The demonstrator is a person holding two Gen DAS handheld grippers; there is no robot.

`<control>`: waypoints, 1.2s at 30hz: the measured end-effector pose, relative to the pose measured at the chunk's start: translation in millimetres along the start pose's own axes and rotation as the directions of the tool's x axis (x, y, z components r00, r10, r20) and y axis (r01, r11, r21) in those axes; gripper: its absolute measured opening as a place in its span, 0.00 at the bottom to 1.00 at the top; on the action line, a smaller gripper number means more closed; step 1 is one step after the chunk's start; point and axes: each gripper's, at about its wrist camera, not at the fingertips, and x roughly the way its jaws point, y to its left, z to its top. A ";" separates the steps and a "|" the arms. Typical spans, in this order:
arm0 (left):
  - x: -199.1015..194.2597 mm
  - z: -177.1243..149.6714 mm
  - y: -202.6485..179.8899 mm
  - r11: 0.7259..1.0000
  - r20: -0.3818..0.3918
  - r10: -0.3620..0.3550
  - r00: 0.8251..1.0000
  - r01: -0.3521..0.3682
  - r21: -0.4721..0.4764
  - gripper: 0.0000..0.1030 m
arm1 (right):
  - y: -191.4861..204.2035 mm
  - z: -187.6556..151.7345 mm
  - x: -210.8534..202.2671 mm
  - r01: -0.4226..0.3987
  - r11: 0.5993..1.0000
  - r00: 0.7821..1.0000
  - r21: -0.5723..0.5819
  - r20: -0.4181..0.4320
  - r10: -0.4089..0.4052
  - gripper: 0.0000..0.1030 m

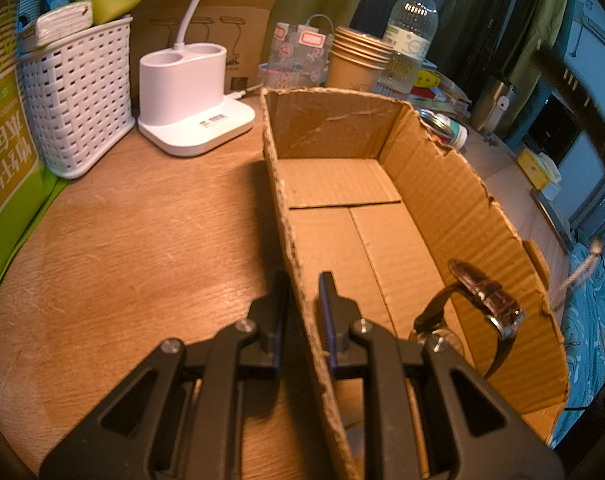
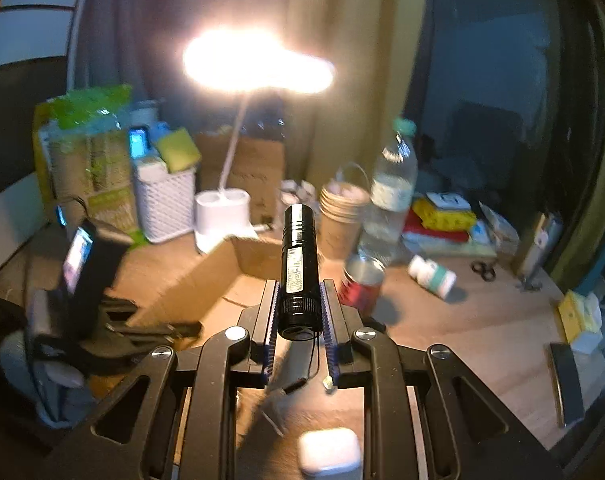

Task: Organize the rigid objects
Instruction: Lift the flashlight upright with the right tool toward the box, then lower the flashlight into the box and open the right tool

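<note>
An open cardboard box (image 1: 342,216) lies on the wooden desk. My left gripper (image 1: 304,304) is shut on the box's near left wall, one finger outside and one inside. A wristwatch (image 1: 486,304) with a dark strap leans against the right wall inside the box. In the right wrist view my right gripper (image 2: 299,286) is shut on a black flashlight (image 2: 298,256), which points away from me above the desk. The same box (image 2: 222,276) lies beyond and to the left of it.
A white lamp base (image 1: 194,96), a white basket (image 1: 78,96), paper cups (image 1: 354,60) and a water bottle (image 1: 410,36) stand behind the box. A red can (image 2: 362,280), a pill bottle (image 2: 432,276), scissors (image 2: 484,270) and a white case (image 2: 330,454) lie on the desk.
</note>
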 end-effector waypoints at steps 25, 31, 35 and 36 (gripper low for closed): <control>-0.1 -0.3 0.0 1.000 0.000 0.000 1.000 0.000 0.000 0.16 | 23.8 -12.2 37.4 -0.061 0.998 0.996 0.000 -0.073 0.060 0.21; -0.1 -0.2 0.0 1.000 0.000 0.000 1.000 0.000 0.000 0.16 | 17.8 -34.8 61.7 -0.050 0.998 0.987 0.024 -0.151 0.053 0.21; 0.0 -0.2 0.1 1.000 0.000 0.000 1.000 0.000 0.000 0.16 | 18.9 -42.5 68.3 -0.037 0.999 0.984 0.013 -0.176 0.039 0.21; -0.1 -0.2 0.1 1.000 0.000 -0.001 1.000 0.001 0.000 0.16 | 18.6 -42.8 68.1 -0.036 0.999 0.984 0.014 -0.175 0.038 0.21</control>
